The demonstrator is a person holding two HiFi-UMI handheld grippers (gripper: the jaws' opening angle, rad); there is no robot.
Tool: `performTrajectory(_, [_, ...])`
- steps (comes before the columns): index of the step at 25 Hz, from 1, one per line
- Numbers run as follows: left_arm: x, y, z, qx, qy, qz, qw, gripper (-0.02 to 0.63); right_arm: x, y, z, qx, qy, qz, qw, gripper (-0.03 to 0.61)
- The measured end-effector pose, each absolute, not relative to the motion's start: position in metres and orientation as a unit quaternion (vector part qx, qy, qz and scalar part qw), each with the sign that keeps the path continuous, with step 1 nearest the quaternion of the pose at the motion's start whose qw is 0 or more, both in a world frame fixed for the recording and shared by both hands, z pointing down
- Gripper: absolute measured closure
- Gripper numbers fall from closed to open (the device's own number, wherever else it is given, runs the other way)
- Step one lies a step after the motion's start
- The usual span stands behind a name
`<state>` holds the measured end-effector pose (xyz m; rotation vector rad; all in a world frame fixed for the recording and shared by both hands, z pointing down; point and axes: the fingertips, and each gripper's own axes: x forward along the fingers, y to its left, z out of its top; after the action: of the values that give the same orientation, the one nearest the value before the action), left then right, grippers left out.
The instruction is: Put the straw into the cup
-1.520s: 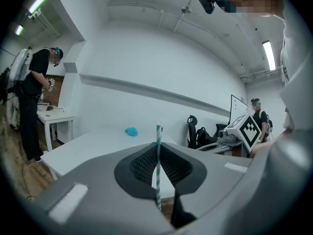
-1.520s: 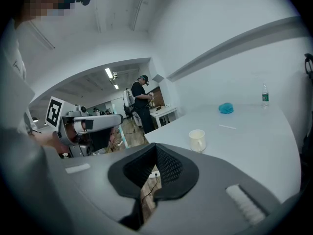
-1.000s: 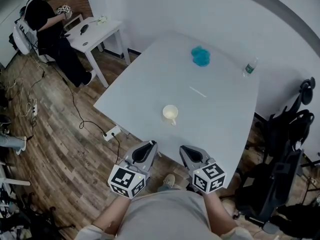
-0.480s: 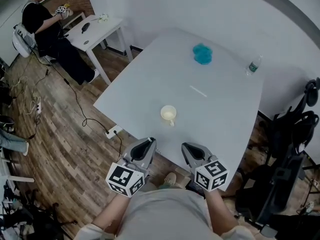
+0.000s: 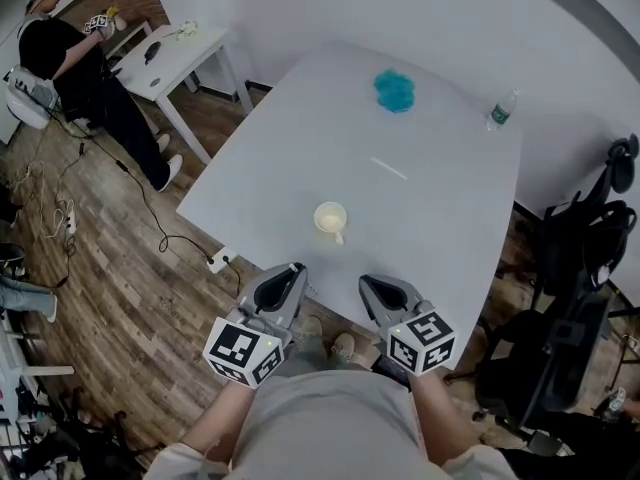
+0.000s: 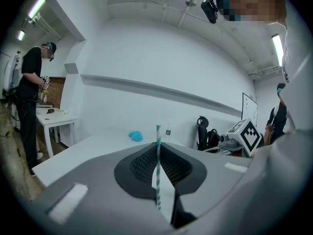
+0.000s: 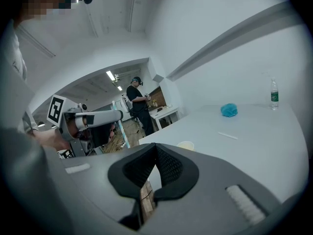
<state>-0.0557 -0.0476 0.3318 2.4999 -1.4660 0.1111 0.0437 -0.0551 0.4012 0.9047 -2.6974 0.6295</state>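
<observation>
blue cloth [image 5: 394, 90] and bottle [image 5: 502, 109] stand well beyond the cup [image 5: 330, 218].

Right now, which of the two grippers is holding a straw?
The left gripper: a teal-striped straw stands upright, pinched between its jaws. The right gripper is shut with nothing in it.

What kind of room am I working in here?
Probably an office or lab workroom: large white table, another person at a small white desk, black office chairs, cables across the wood floor.
</observation>
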Motion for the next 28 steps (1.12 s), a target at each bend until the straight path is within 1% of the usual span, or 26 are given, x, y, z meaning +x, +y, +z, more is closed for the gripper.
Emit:
performTrajectory(13, [-0.079, -0.112, 0.309, 0.866, -0.486, 0.009, 0.114, 0.577, 0.038, -0.091, 0.404, 0.337, -0.908, 0.22, 0.115, 0.571])
performTrajectory(28, [-0.096, -0.178, 0.31, 0.866, -0.485, -0.001, 0.121, 0.577, 0.033, -0.137, 0.417, 0.358, -0.896, 0.236, 0.118, 0.571])
